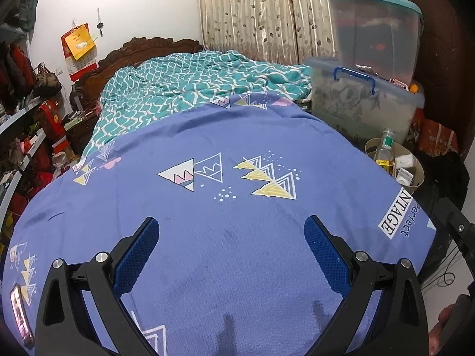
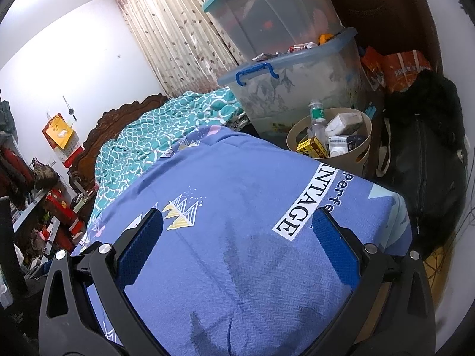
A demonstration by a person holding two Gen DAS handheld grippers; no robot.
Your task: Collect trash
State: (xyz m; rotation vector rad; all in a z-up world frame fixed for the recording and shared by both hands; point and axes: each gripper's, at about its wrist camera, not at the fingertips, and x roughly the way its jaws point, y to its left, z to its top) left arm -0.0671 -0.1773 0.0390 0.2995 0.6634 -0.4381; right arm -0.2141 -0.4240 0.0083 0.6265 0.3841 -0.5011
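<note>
1. The trash we can make out already sits in the beige bin [image 2: 360, 160] beside the bed: a clear bottle [image 2: 317, 118] with a green label stands upright in it, with a yellow box [image 2: 311, 146] and some white cartons [image 2: 341, 141] packed around it. In the left view the same bin [image 1: 417, 167] shows at the right edge of the bed.
2. We see no loose trash on the blue bedsheet [image 1: 237, 237]; its printed triangles and lettering are only pattern. We judge the collecting is either nearly finished or calls for a search elsewhere.
3. Our left tongs [image 1: 231, 231] hang over the middle of the sheet, spread wide with nothing between them.
4. Our right tongs [image 2: 237, 222] hover over the corner of the sheet nearer the bin, equally wide apart and empty.
5. To do this step well, we should sweep both cameras slowly along the bed edges and the floor gap, keeping the tongs spread until a piece is centred between the pads.
6. A phone [image 1: 20, 314] lies at the near left edge of the bed; it is not rubbish, and we should leave it alone.
7. Behind the bin stand stacked plastic storage boxes [image 2: 297, 89], and a rumpled teal blanket [image 1: 193, 83] covers the far half of the bed, where small scraps could hide in the folds.
</note>
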